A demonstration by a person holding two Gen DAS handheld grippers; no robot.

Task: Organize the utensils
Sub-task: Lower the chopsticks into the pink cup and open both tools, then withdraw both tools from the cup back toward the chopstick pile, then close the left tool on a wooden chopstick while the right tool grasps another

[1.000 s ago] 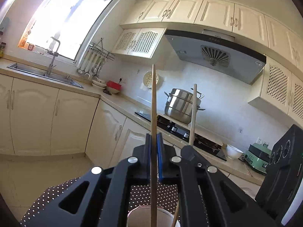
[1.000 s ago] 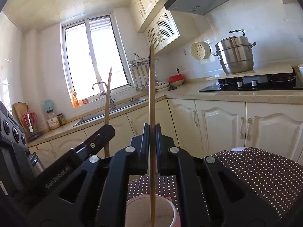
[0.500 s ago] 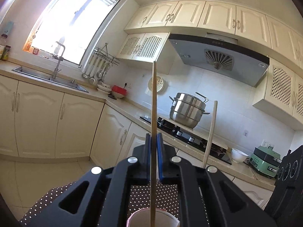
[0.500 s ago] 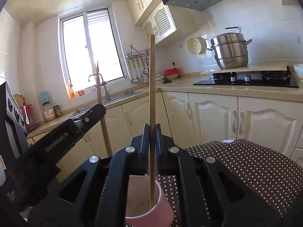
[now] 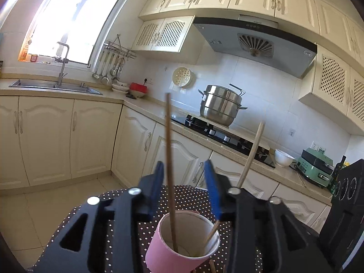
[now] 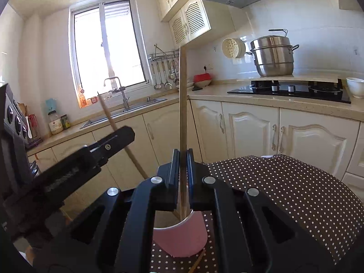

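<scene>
The left hand-held gripper (image 5: 183, 187) is spread wide around a chopstick (image 5: 169, 159) standing free in the pink cup (image 5: 173, 253) on the dotted cloth (image 6: 284, 186). The right hand-held gripper (image 6: 181, 170) pinches a second chopstick (image 6: 182, 113) over the cup. A steel pot (image 5: 219, 107) sits on the counter (image 5: 136, 101) behind.

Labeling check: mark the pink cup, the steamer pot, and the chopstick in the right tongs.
pink cup (image 5: 159, 253): left wrist view, outer wall.
steamer pot (image 6: 274, 64): right wrist view, body.
chopstick (image 6: 182, 104): right wrist view, mid-shaft.
</scene>
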